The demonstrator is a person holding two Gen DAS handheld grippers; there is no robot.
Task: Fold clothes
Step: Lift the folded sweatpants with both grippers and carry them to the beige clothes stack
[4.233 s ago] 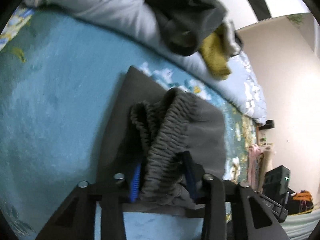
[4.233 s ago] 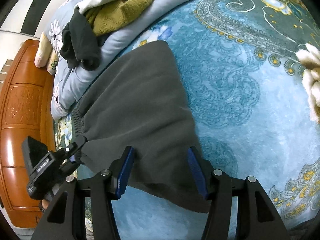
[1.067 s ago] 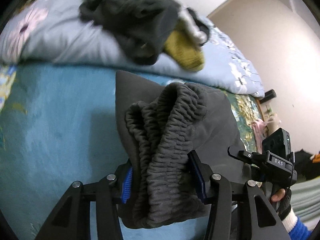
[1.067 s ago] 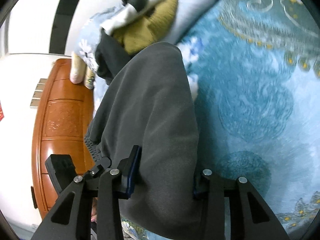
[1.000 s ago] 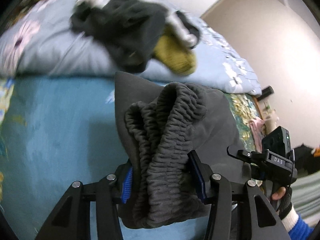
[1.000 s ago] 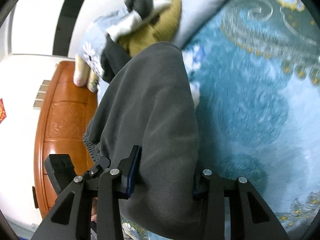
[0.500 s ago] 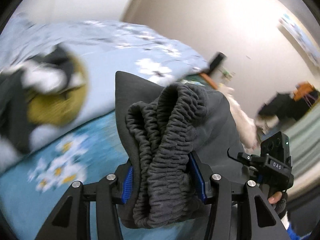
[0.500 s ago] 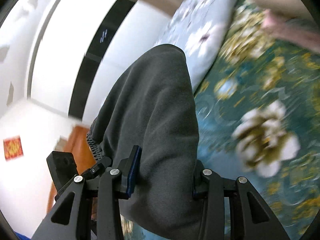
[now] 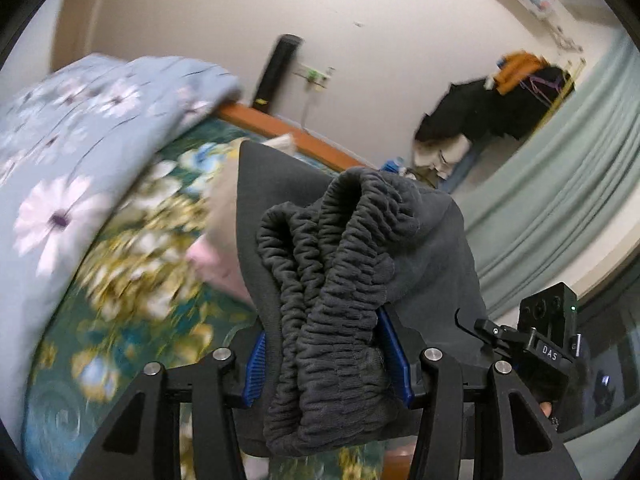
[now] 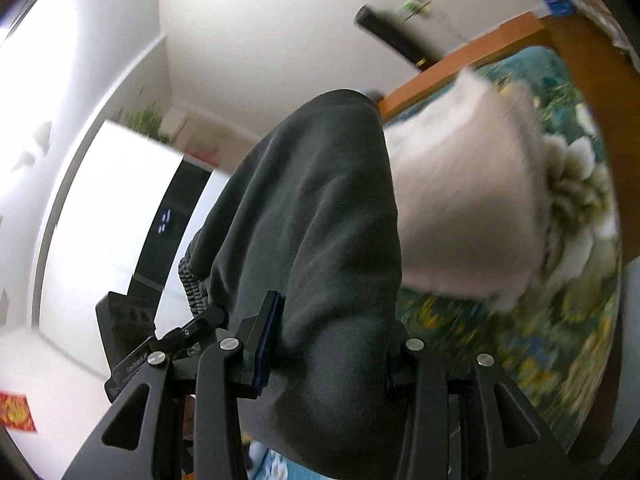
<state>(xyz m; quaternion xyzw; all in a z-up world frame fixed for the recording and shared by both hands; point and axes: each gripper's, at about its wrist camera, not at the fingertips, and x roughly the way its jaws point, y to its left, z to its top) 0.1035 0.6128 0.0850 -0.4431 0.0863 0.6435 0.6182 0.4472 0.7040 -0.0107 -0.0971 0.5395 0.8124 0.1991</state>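
Bed [image 9: 120, 280] with teal floral cover, blurred, below both views. Dark grey garment [image 9: 432, 248], looks like sweatpants, is held up off the bed between the two claws. Left claw [image 9: 326, 360] is closed tight on the bunched elastic waistband [image 9: 332, 280]. Right claw [image 10: 328, 356] is clamped on a folded fabric edge. Judged soft, thick, limp fleece: light, sags, not slippery. The ribbed waistband gives the firmest hold; a plain edge may slide, so best pinched deep.
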